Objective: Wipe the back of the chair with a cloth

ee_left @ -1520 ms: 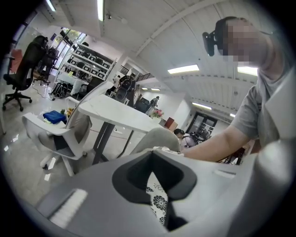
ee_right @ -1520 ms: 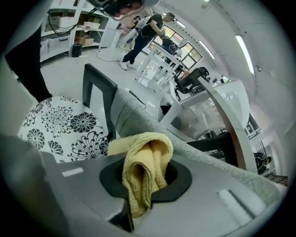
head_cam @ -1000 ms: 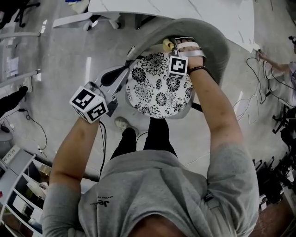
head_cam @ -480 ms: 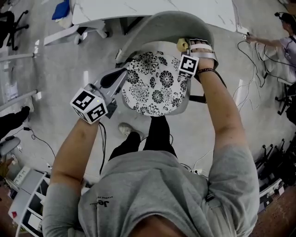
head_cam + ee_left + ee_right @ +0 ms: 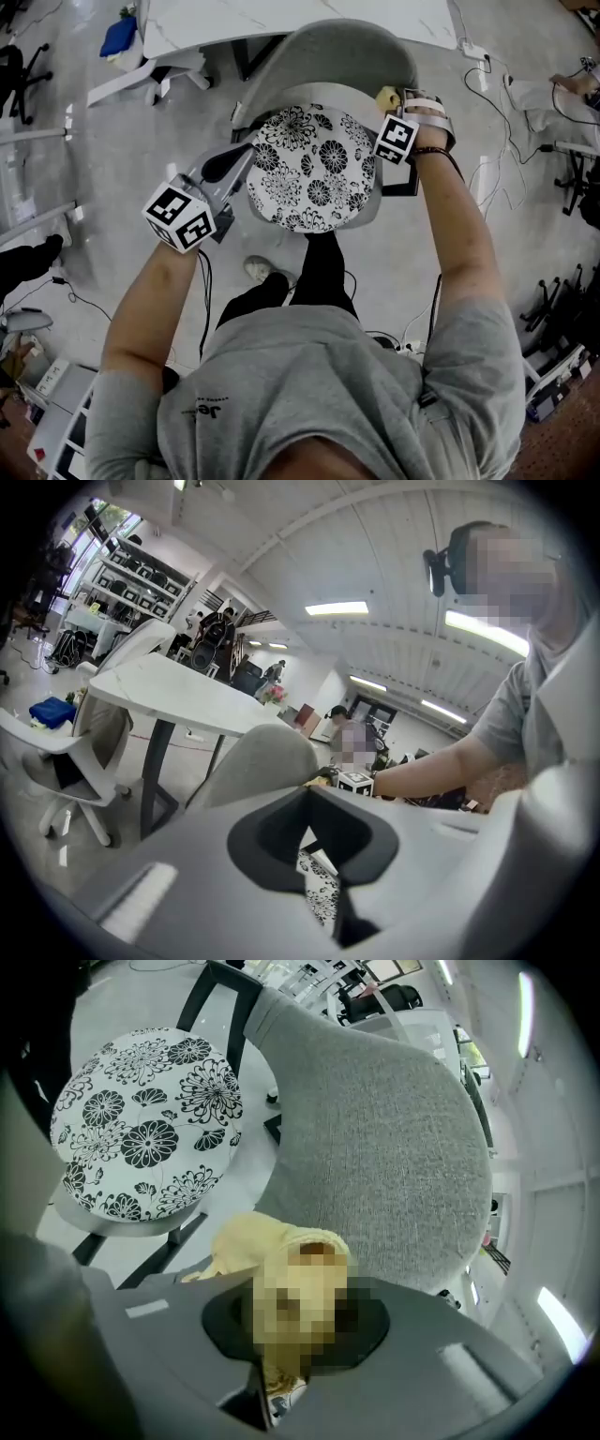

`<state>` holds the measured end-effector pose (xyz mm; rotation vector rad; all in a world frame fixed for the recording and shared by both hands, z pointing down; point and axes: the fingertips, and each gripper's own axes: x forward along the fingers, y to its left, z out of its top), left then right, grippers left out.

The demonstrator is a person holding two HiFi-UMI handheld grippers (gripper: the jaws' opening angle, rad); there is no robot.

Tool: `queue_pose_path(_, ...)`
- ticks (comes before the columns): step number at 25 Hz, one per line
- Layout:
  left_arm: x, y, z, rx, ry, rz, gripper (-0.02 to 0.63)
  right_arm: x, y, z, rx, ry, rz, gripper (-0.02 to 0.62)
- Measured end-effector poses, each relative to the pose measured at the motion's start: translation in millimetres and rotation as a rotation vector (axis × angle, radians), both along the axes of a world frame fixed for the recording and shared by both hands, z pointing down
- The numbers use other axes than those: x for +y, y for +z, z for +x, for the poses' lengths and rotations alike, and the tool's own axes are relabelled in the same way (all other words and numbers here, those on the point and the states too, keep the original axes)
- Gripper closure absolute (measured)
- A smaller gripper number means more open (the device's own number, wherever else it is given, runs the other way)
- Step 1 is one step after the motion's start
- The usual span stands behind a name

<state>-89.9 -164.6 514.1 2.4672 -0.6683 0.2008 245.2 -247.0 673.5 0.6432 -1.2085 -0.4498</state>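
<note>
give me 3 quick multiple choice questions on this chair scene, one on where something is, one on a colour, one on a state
1. Where is the cloth?
A in a bucket
B hanging on a hook
C right in front of the chair's grey backrest

2. What does the seat cushion look like?
A white with black flowers
B plain red
C blue stripes

3. How is the right tool?
A open and empty
B shut on the cloth
C shut on a bottle

Answers:
1 C, the right gripper view shows the yellow cloth with the backrest just behind it.
2 A, the floral print is plain in the head view.
3 B, the cloth bunches out from between its jaws.
</note>
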Motion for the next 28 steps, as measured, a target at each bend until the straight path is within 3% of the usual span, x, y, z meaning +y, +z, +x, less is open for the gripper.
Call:
queue_pose_path(4, 5.8, -2.6, -6.4, 0.006, -0.002, 0.006, 0.548, 13.6, -3.3, 11.9, -0.013, 0.064, -0.005, 0.543)
queue_pose_path(7, 10.8, -2.7, -10.7, 0.008, -0.012, 0.004, 0.548, 13.5, -8.5, -0.8, -0.096, 0.093, 0.014, 0.543)
queue_pose_path(11, 13.5, 0.2, -16.0, 0.008, -0.048, -0.007, 0.548, 2.0, -5.0, -59.4, -0.334, 0.089, 0.004, 0.543)
queue_pose_path(14, 11.3, 3.2, -22.7, 0.01, -0.087, -0.01, 0.548, -10.1, 8.6, -110.6, -0.547, 0.155, -0.028, 0.543)
queue_pose_path(17, 9.1, 4.6, -31.7, 0.007, -0.147, -0.016, 0.548, -19.0, 29.5, -167.1, -0.745, 0.214, -0.111, 0.543)
queue_pose_path(20, 12.6, 7.1, -40.4, 0.01, -0.2, -0.02, 0.548, -25.1, 48.8, -216.0, -0.874, 0.247, -0.196, 0.543)
queue_pose_path(23, 17.2, 10.8, -52.3, 0.006, -0.255, -0.027, 0.548, -28.6, 67.5, -254.3, -0.932, 0.276, -0.271, 0.543)
queue_pose_path(28, 20.7, 29.6, -72.9, -0.01, -0.335, -0.055, 0.548, -35.1, 95.6, -289.3, -0.911, 0.277, -0.34, 0.543)
